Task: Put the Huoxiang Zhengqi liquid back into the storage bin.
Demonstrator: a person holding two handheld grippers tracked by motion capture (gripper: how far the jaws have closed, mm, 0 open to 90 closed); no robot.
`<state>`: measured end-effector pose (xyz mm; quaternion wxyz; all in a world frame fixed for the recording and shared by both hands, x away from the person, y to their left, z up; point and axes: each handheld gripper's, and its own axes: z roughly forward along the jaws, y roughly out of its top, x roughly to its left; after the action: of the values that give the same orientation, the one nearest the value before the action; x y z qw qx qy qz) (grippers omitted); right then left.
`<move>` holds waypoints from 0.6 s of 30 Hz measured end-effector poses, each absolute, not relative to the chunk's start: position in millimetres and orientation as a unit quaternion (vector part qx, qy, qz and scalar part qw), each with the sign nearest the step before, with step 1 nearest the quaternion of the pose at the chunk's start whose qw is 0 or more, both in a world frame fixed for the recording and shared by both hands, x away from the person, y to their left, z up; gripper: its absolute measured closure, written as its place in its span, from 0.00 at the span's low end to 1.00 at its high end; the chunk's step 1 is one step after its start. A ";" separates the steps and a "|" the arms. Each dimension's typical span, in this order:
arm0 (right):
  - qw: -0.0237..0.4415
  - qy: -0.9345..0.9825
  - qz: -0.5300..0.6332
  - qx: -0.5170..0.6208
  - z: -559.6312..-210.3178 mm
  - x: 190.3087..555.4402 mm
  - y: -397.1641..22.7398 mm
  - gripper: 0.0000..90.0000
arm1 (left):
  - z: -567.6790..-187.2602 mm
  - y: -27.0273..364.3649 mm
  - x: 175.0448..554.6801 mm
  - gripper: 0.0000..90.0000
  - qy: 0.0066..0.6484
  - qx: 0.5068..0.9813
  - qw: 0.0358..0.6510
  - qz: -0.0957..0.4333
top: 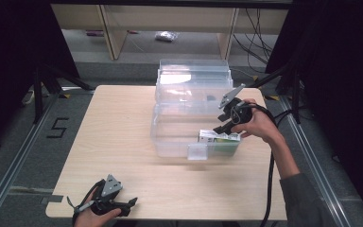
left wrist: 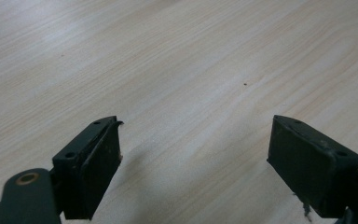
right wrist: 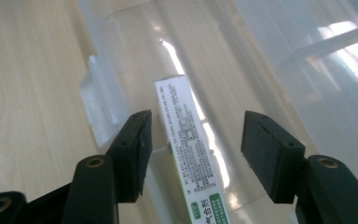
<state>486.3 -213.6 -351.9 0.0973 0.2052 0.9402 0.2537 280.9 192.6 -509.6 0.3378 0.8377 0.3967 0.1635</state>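
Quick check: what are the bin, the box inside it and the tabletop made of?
Bin: looks like clear glossy plastic; the table shows through its walls, with bright glare. Box: probably printed card, white with green, crisp folded edges. Tabletop: pale wood-grain, likely laminate; smooth with a soft sheen.

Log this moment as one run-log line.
right claw: open over small box | small box: lying in clear bin | left claw: open, above table

box (top: 219,137) in bin (top: 170,137), bin on table (top: 118,142)
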 end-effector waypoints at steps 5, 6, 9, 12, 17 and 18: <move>0.104 0.931 0.267 0.227 -354.2 482.2 -219.3 0.44 | -509.9 192.6 281.2 0.18 0.397 0.838 0.337 0.163; 0.106 0.930 0.269 0.229 -354.8 481.4 -220.2 0.42 | -509.9 192.6 281.2 0.18 0.397 0.838 0.337 0.163; 0.105 0.919 0.292 0.245 -355.9 476.5 -223.4 0.40 | -509.9 192.8 281.5 0.18 0.397 0.837 0.339 0.165; 0.116 0.912 0.298 0.255 -355.7 471.3 -226.8 0.35 | -510.0 192.7 281.3 0.18 0.397 0.837 0.339 0.165; 0.124 0.890 0.338 0.281 -358.2 460.2 -230.9 0.30 | -509.6 192.7 281.1 0.18 0.396 0.838 0.337 0.164; 0.122 0.889 0.340 0.283 -359.3 456.9 -231.5 0.29 | -509.6 192.7 281.1 0.18 0.396 0.838 0.337 0.164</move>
<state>456.9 -231.5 -359.3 0.1219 0.2829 0.8885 0.3401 281.1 192.7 -509.6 0.3369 0.8382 0.3963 0.1639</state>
